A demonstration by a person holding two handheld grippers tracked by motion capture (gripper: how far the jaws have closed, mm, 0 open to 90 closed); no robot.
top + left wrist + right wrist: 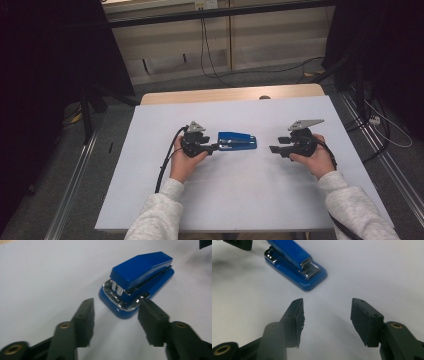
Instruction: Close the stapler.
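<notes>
Lying flat near the middle of the white table top [250, 200], a blue stapler [237, 141] rests with its long side running left to right between the two grippers. Its chrome metal parts catch the light at both ends in the gripper views, and its blue top arm sits closed down over the base.

At the stapler's left end, the left gripper [214, 146] is released, its jaws spread wide. In the left gripper view the stapler [138, 281] sits just ahead of the gap, and the tip of one jaw reaches the chrome edge of the base; whether it actually touches is hard to tell.

On the other side, the right gripper [273, 149] is also released, jaws parted, and stands a little apart from the stapler's right end. In the right gripper view the stapler [295, 263] lies ahead and off to the upper left.

A hand in a pale grey sleeve [160, 212] holds each gripper. Beyond the table, cables [207, 55] trail over a grey floor.
</notes>
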